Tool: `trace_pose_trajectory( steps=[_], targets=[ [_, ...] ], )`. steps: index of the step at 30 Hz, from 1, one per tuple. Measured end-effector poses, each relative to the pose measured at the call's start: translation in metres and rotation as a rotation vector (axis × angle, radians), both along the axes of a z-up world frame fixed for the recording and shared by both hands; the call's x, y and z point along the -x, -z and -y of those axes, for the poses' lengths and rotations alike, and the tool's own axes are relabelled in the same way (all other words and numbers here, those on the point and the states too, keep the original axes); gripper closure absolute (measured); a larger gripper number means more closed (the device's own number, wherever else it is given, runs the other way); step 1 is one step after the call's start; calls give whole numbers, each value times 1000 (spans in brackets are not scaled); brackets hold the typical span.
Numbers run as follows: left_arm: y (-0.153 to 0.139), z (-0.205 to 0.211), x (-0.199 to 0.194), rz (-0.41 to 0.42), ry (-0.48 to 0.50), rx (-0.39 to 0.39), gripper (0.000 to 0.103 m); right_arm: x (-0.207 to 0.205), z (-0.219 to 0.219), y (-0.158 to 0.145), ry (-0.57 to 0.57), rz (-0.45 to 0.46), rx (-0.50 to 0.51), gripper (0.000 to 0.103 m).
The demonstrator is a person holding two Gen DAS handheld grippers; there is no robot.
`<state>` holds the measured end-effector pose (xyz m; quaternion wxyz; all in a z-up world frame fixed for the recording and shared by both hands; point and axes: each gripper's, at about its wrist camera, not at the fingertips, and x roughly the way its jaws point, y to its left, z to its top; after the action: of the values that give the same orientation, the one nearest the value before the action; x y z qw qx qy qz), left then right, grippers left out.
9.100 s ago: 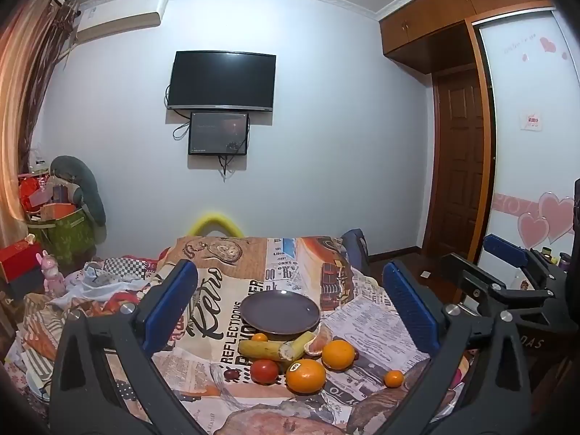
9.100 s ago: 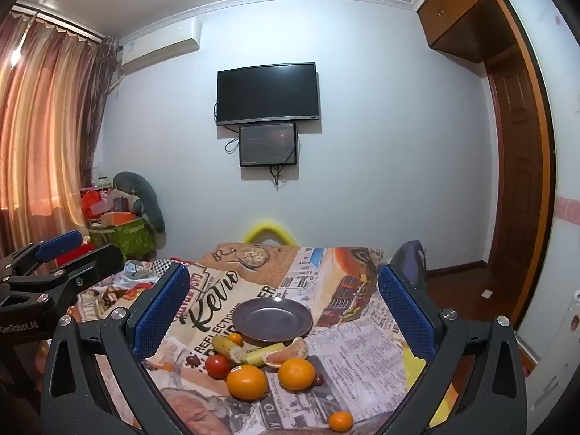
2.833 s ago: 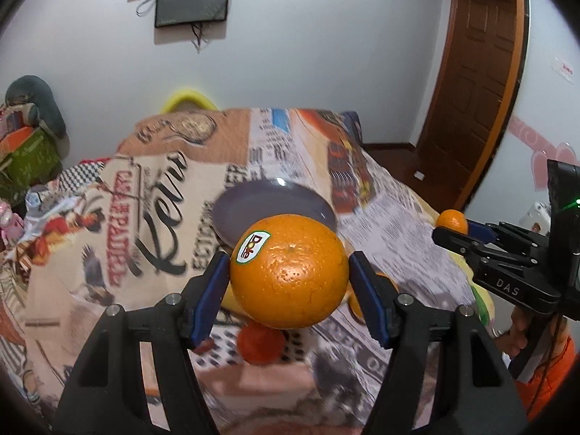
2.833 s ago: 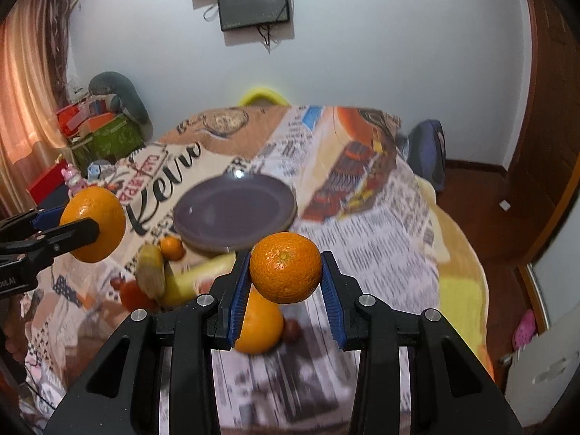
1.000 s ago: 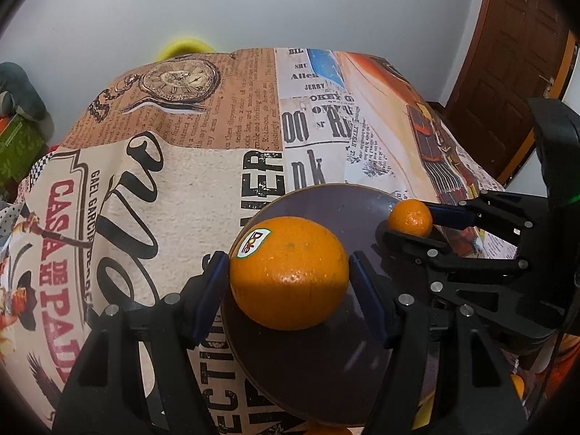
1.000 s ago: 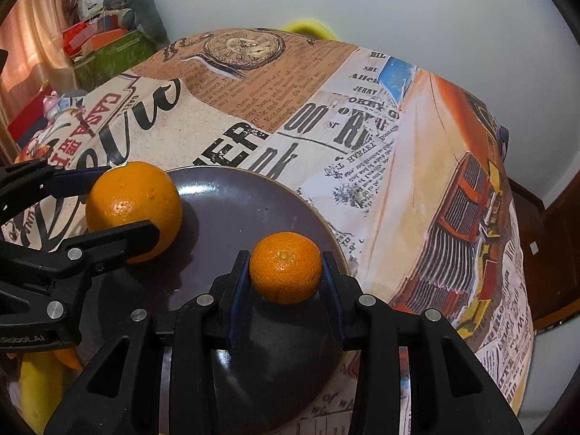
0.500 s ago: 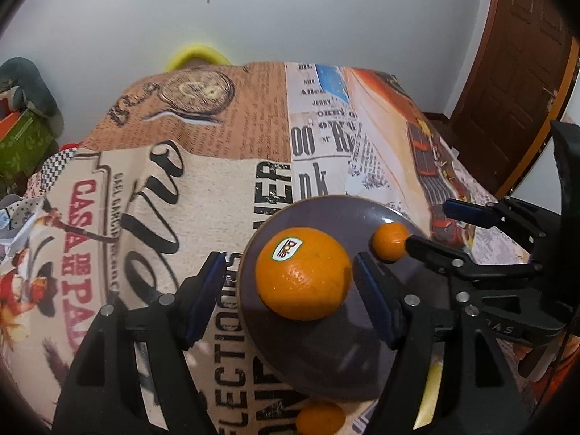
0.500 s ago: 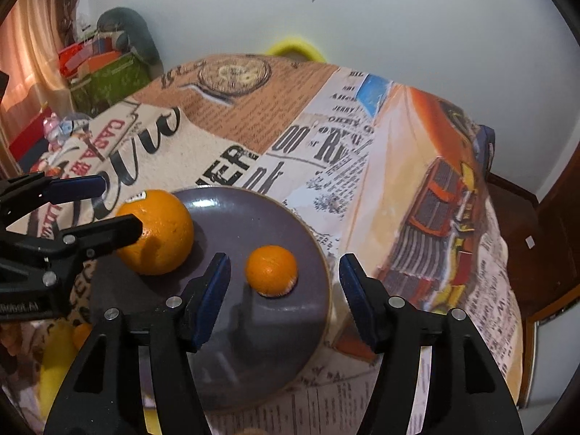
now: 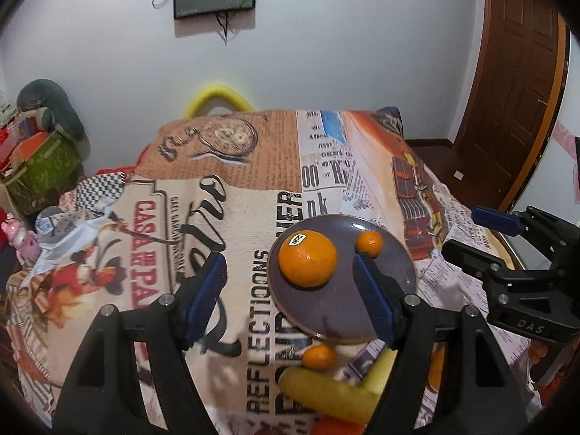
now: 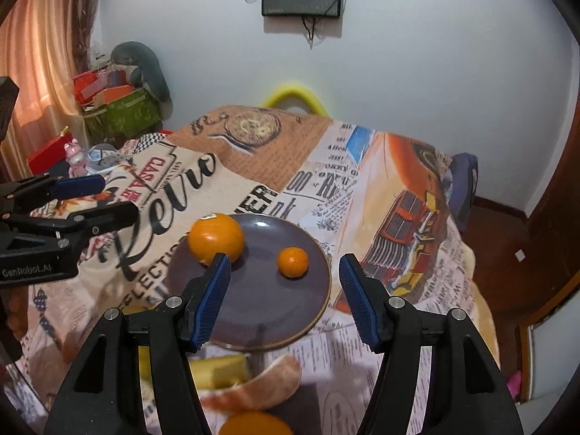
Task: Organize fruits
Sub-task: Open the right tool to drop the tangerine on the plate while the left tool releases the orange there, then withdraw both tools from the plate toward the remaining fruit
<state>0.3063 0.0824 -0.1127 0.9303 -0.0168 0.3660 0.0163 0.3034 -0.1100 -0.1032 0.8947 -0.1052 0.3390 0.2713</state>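
Note:
A dark purple plate (image 9: 384, 308) (image 10: 268, 311) lies on the newspaper-print cloth. A big orange (image 9: 308, 258) (image 10: 216, 239) with a sticker and a small mandarin (image 9: 369, 243) (image 10: 292, 262) rest on it. My left gripper (image 9: 290, 297) is open and empty, raised above and behind the plate's left side. My right gripper (image 10: 284, 297) is open and empty, raised above the plate's near part; it also shows in the left wrist view (image 9: 482, 232). Near the plate's front edge lie another mandarin (image 9: 319, 357), a banana (image 9: 330, 395) (image 10: 217, 366), a peeled citrus wedge (image 10: 261, 388) and another orange (image 10: 253, 424).
The cloth-covered table (image 10: 380, 181) drops off at the right toward a wooden floor (image 10: 504, 253) and door (image 9: 514, 83). Boxes and a green bag (image 10: 119, 112) stand at the back left. A yellow chair back (image 9: 217, 98) rises behind the table. The left gripper appears in the right wrist view (image 10: 90, 199).
Both grippers let go of their fruit onto the plate, opened, and have since drawn back and up from it. The big orange and the mandarin stay on the plate.

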Motion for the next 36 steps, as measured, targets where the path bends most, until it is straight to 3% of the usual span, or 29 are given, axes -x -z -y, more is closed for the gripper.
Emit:
trace_pose_trajectory(
  steps=[9, 19, 28, 36],
  targets=[
    [-30, 1, 66, 75, -25, -1, 25, 54, 16, -25, 16, 69, -14, 44],
    [-40, 1, 124, 86, -6, 1, 16, 94, 31, -17, 34, 37, -26, 43],
    [4, 9, 128, -5, 5, 16, 14, 102, 38, 16, 52, -48, -4, 43],
    [65, 26, 118, -122, 36, 32, 16, 92, 39, 55, 64, -145, 22, 43]
  ],
)
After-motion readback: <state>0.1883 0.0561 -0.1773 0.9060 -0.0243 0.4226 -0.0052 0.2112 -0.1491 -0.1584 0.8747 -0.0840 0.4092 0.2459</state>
